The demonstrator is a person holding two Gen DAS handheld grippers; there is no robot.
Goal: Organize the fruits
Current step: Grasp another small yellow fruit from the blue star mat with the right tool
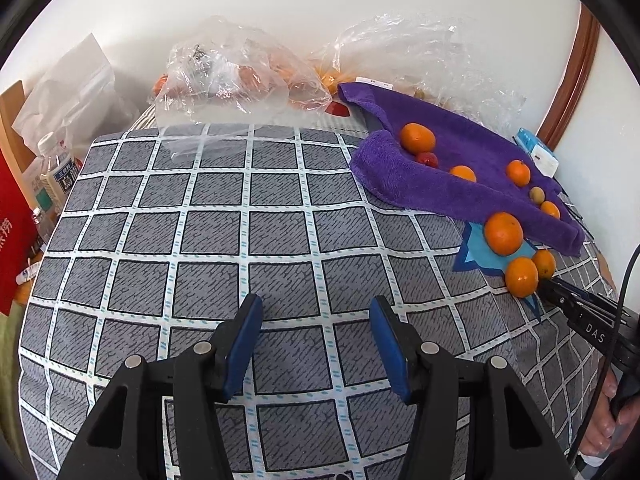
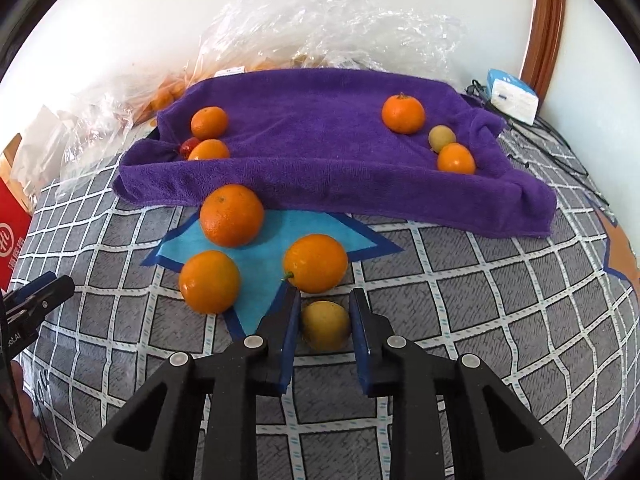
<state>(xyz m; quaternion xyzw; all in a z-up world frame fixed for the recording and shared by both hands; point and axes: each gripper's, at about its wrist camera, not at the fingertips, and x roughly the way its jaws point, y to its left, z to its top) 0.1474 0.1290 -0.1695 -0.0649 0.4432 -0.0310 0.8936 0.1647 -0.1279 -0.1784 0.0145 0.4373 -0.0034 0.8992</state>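
Three oranges lie on a blue star mat [image 2: 256,280]: a big one [image 2: 231,215], one at the left [image 2: 209,281], one at the right [image 2: 315,263]. A yellow fruit [image 2: 326,325] sits on the checked cloth between the pads of my right gripper [image 2: 325,300], whose jaws stand close on both sides of it. A purple towel [image 2: 332,160] holds several small oranges, a red fruit [image 2: 188,146] and a yellow-green fruit [image 2: 441,138]. My left gripper [image 1: 316,312] is open and empty over the checked cloth [image 1: 240,240], left of the fruit.
Clear plastic bags [image 1: 236,76] with more fruit lie at the back by the wall. A blue-white box [image 2: 512,96] and cables sit at the right. Bottles [image 1: 56,176] and a red box [image 1: 12,240] stand at the left edge.
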